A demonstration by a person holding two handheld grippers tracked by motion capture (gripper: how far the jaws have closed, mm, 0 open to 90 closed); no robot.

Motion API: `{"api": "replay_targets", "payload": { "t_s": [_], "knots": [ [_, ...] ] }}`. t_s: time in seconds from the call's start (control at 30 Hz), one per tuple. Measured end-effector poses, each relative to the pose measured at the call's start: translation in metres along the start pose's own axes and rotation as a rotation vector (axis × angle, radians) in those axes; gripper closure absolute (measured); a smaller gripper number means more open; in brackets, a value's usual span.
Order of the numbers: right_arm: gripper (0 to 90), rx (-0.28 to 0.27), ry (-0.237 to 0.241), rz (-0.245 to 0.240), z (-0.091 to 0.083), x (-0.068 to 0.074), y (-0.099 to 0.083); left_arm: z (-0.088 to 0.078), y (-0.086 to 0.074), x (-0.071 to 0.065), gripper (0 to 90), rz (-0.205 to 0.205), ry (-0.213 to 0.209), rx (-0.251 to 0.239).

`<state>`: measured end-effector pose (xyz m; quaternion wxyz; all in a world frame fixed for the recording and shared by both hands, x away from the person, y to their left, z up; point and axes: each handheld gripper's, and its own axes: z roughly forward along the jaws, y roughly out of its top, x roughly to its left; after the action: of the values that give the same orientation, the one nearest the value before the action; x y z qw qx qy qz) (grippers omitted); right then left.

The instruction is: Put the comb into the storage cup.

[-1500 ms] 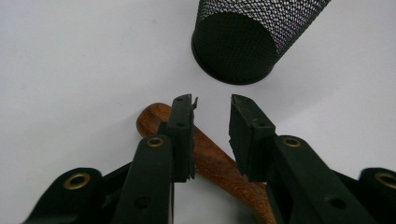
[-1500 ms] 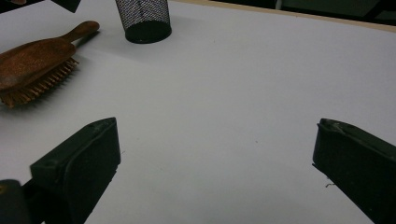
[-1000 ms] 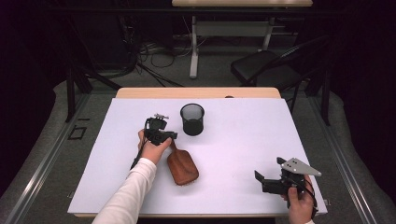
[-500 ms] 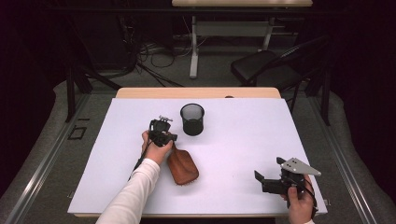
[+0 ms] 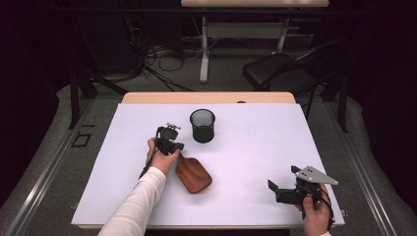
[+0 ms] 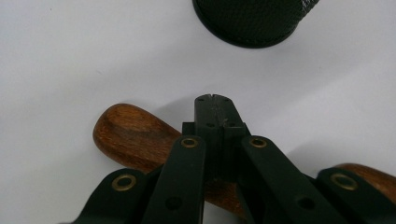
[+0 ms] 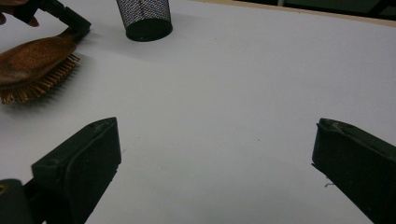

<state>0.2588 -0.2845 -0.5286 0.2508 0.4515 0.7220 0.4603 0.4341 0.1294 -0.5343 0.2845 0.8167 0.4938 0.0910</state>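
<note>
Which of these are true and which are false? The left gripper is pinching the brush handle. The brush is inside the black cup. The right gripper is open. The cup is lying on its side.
1. The left gripper is pinching the handle of the wooden brush: true; its jaws are shut on the handle.
2. The brush is inside the black mesh cup: false; it lies on the white table, beside the cup.
3. The right gripper is open: true, with nothing between its jaws.
4. The cup lies on its side: false; it stands upright.
</note>
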Motion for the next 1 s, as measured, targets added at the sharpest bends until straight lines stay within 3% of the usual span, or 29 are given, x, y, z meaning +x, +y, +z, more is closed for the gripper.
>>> {"api": "replay_targets", "payload": {
  "t_s": [0.6, 0.87, 1.0],
  "knots": [
    [1.1, 0.003, -0.001, 0.000, 0.000, 0.000, 0.000, -0.019, -0.034, 0.015, 90.0, 0.013, -0.002, -0.001],
    [1.2, 0.008, -0.003, -0.001, 0.001, 0.001, 0.000, -0.030, -0.053, 0.017, 90.0, 0.027, -0.016, -0.013],
    [1.2, 0.007, -0.003, -0.003, 0.001, 0.001, 0.000, -0.034, -0.062, 0.017, 90.0, 0.054, -0.016, -0.007]
  ]
}}
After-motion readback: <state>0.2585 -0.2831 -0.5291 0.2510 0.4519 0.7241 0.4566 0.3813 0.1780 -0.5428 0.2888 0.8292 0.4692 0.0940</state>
